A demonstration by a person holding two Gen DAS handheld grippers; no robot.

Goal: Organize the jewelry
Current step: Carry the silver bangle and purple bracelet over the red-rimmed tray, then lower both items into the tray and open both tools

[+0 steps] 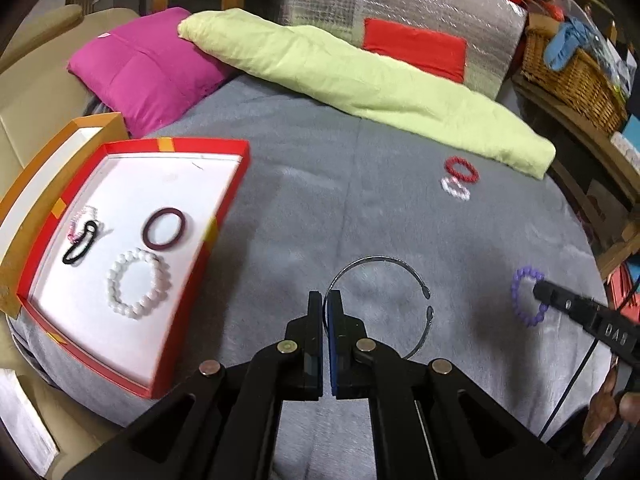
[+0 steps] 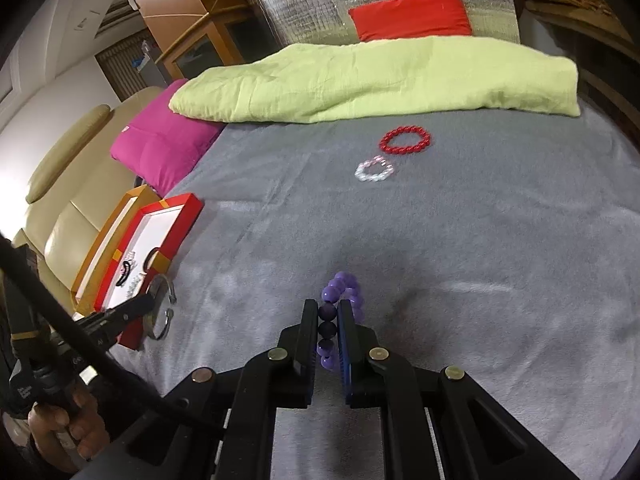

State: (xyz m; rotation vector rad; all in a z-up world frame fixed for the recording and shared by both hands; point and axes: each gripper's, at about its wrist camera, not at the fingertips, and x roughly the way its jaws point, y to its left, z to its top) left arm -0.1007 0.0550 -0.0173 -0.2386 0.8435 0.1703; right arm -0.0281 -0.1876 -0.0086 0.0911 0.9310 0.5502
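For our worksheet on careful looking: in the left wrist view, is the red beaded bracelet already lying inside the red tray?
No: the red beaded bracelet lies on the grey blanket, far from the red tray.

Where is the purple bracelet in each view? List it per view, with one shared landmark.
Left wrist: purple bracelet at far right, the right gripper clamped on it.
Right wrist: purple bracelet low centre, pinched between the fingers.
Shared landmark: red bracelet on the grey blanket beyond it.
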